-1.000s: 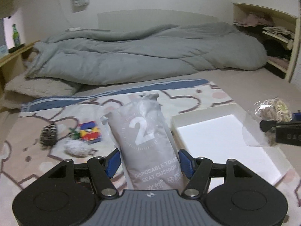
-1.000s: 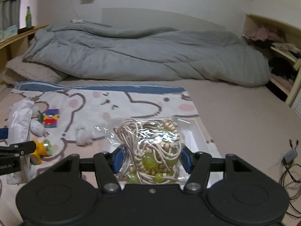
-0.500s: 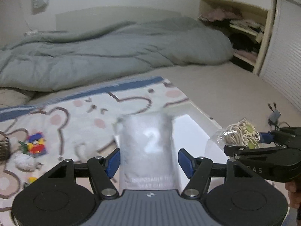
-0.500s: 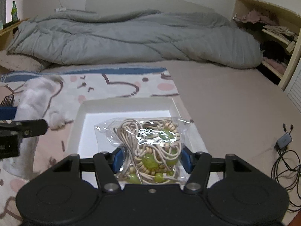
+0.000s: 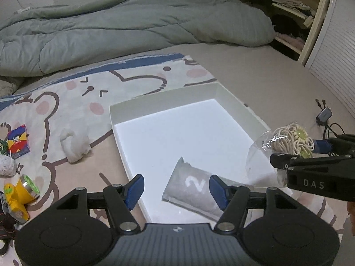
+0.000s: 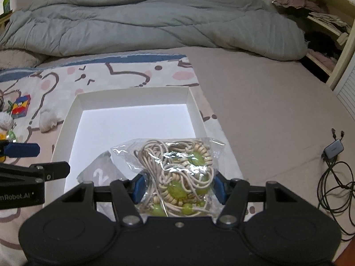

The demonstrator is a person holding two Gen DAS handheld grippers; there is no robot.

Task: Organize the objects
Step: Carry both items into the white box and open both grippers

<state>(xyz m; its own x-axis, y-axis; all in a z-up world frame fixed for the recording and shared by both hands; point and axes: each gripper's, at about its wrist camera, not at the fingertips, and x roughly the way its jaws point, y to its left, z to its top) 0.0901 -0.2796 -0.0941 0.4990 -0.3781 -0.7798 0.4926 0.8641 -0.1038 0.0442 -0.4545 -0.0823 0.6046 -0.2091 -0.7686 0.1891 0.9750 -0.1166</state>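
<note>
A grey pouch (image 5: 195, 188) marked "2" lies tilted on the floor of the white box (image 5: 164, 95), near its front edge. My left gripper (image 5: 175, 188) hangs open over that spot. The pouch runs under its right finger, and the gap between the pads shows mostly bare box floor. The right wrist view shows the pouch (image 6: 99, 175) lying apart from the left fingers (image 6: 22, 150). My right gripper (image 6: 178, 188) is shut on a clear bag of beaded cord (image 6: 179, 170), held above the box's (image 6: 133, 92) near right part. The left wrist view has that bag (image 5: 286, 139) at the right.
The box rests on a bear-print blanket (image 5: 133, 82) on a bed. To the left lie a white cloth (image 5: 74, 144), a colourful small carton (image 5: 18, 141) and a yellow toy (image 5: 18, 197). A grey duvet (image 5: 133, 26) fills the back. A cable and adapter (image 6: 332, 148) lie at the right.
Both grippers swung right and down over the white box. The grey pouch left the left gripper's jaws and now lies in the box. The right gripper still holds the bag.
</note>
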